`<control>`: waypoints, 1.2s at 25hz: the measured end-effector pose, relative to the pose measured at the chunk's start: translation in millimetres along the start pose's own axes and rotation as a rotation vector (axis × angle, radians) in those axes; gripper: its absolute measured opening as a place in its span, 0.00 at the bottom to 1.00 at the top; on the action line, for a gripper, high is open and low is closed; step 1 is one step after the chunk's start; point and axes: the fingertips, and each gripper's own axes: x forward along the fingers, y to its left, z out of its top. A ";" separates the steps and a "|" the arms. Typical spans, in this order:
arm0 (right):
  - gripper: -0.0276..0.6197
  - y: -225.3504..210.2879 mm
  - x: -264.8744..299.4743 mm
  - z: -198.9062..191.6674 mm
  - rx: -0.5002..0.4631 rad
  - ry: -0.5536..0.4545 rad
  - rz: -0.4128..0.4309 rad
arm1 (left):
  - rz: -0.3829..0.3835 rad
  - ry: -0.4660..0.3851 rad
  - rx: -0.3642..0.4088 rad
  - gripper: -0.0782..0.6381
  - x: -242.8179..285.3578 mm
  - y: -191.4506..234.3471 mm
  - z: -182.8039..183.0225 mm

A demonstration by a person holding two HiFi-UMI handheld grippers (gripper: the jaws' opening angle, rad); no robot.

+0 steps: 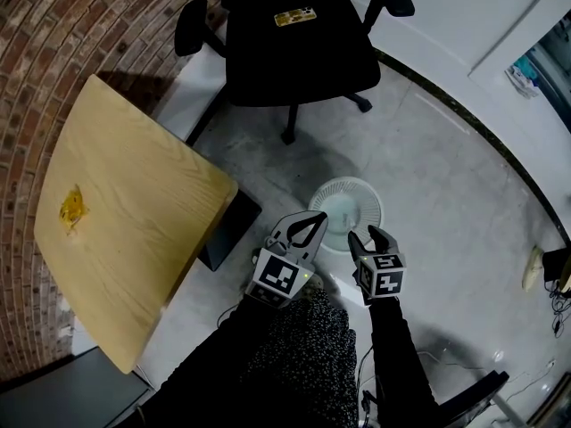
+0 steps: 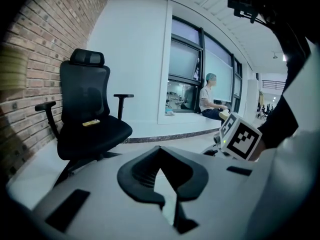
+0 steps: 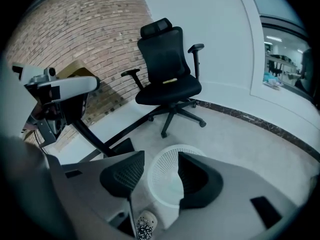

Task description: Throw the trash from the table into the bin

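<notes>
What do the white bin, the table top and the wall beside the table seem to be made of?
The bin: probably white plastic, matte; its sides are a fine moulded mesh. The table top: pale wood or wood-look laminate, smooth; grain lines run along it. The wall: red-brown brick, rough, with pale mortar joints.

Head view: even, diffuse light, med. brightness; table (image 1: 134, 230) well lit, shadows soft, faint sheen on floor (image 1: 446, 203). Gripper views: strong fisheye bend, dark vignette at corners, near-field parts out of focus. Left gripper view: cool blue cast, window (image 2: 186, 59) bright.
</notes>
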 end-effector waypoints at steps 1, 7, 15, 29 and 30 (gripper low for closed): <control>0.35 -0.7 -0.2 -0.1 0.000 0.000 -0.003 | 0.000 0.000 -0.004 0.12 -0.4 -0.3 -0.5; 0.35 0.2 -11.4 21.2 0.014 -0.071 -0.002 | 0.008 -0.010 -0.013 0.12 -5.6 3.0 6.3; 0.21 15.6 -41.0 63.8 -0.028 -0.149 -0.005 | 0.040 -0.034 -0.018 0.12 -21.9 12.2 29.6; 0.06 58.8 -136.3 153.9 -0.094 -0.323 -0.046 | 0.078 -0.110 -0.021 0.12 -92.0 7.3 103.0; 0.06 63.0 -142.8 161.4 -0.099 -0.340 -0.048 | 0.085 -0.115 -0.021 0.12 -97.7 8.7 107.7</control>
